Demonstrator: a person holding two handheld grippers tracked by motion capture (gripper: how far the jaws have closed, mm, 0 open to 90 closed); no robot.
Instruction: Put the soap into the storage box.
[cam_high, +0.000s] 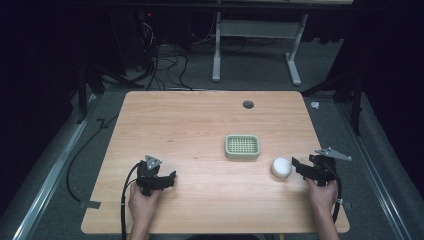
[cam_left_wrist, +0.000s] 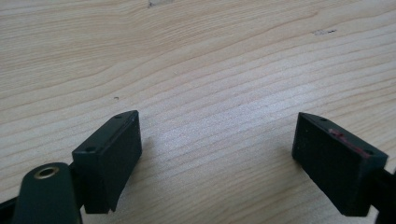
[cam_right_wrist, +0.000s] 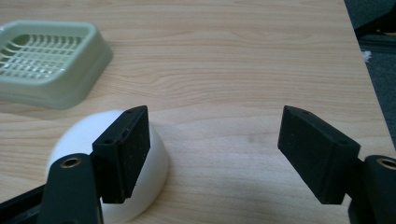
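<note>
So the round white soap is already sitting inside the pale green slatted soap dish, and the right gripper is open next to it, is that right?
Not quite. The round white soap lies on the bare wooden table, apart from the pale green slatted soap dish, which is empty, as the high view shows. The rest holds: the right gripper is open beside the soap, one jaw in front of it.

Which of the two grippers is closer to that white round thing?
The right gripper: it sits just beside the white round thing, jaws open. The left gripper rests far across the table, jaws open over bare wood.
</note>
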